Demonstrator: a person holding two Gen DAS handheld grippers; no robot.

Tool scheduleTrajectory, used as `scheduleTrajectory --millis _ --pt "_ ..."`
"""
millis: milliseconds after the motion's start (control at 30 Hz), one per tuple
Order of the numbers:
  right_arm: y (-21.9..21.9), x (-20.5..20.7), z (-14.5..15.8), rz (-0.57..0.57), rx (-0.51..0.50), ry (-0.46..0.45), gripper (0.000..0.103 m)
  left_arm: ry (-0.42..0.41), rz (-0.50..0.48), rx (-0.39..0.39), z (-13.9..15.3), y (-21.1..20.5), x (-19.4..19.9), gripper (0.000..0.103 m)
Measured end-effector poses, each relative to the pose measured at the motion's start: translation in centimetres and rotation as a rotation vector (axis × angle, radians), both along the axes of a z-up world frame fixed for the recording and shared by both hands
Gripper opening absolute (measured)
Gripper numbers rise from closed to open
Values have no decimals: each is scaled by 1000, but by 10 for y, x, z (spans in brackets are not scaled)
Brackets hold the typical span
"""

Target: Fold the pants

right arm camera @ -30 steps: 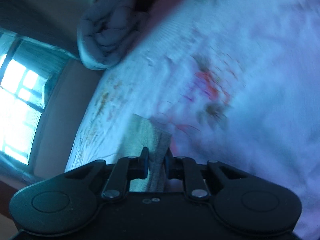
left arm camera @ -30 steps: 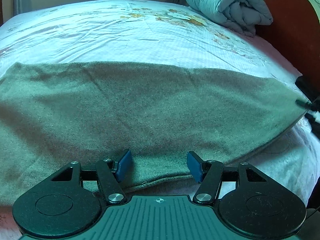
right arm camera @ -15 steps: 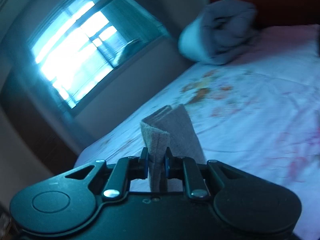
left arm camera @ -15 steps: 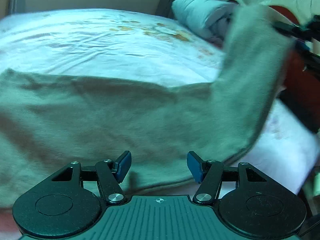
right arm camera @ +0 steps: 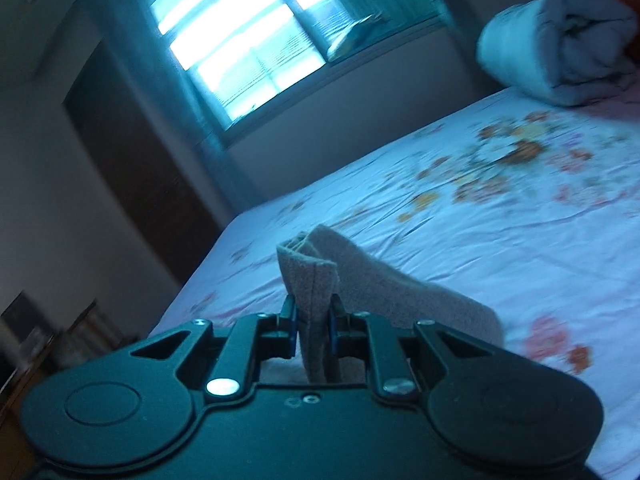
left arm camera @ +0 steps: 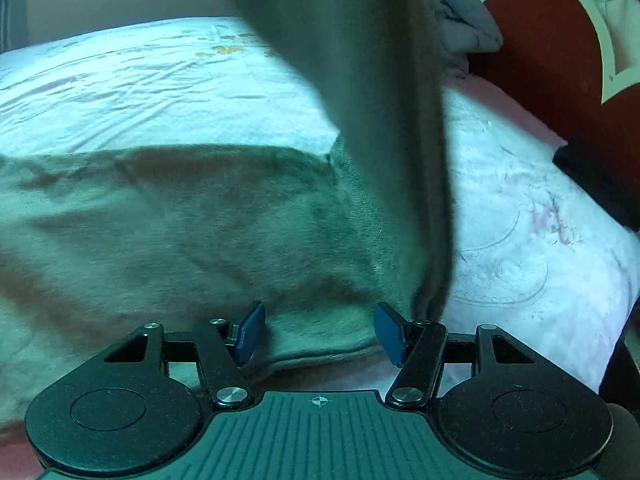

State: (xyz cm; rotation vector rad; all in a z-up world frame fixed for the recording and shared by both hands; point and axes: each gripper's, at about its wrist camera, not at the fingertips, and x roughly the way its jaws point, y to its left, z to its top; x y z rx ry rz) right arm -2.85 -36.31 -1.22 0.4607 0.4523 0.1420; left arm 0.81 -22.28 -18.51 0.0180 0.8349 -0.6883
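Grey fleece pants (left arm camera: 180, 232) lie flat across the bed. One end of them is lifted into a tall blurred band (left arm camera: 360, 80) that rises out of the top of the left wrist view. My left gripper (left arm camera: 318, 332) stands open just over the pants' near edge, with nothing pinched between its blue pads. In the right wrist view my right gripper (right arm camera: 313, 316) is shut on the pants' end (right arm camera: 310, 280), which sticks up folded between the pads and trails off to the right.
The bed (left arm camera: 160, 88) has a white flowered sheet. A rolled grey quilt (right arm camera: 560, 48) lies at its head, by the red headboard (left arm camera: 552, 60). A bright window (right arm camera: 248, 40) and a dark door (right arm camera: 136, 168) stand on the far side.
The right gripper has swung up and to the left with the pants' end, lifting it from flat at the right into a band across the left view. The left gripper has stayed put.
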Motion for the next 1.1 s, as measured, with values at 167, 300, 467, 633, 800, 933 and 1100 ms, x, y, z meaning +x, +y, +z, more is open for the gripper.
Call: scheduleTrajectory --millis 167,300,467,633,800,933,1100 --pt "41 16 -7 126 4 56 6 -44 107 -18 24 101 -12 61" --pt "79 22 -32 192 -30 100 6 -53 287 23 28 199 -17 61" --pt "138 14 -92 211 -211 177 6 -11 475 28 27 281 -12 61" --pt "175 13 -135 230 -259 293 23 5 548 -7 27 305 -7 61" --pt "183 12 -114 317 -193 307 55 20 568 -59 26 310 3 61" --pt "178 17 -98 319 -105 245 53 31 567 -93 27 316 13 61" --pt "152 56 -99 243 -21 284 47 15 530 -103 35 312 37 61"
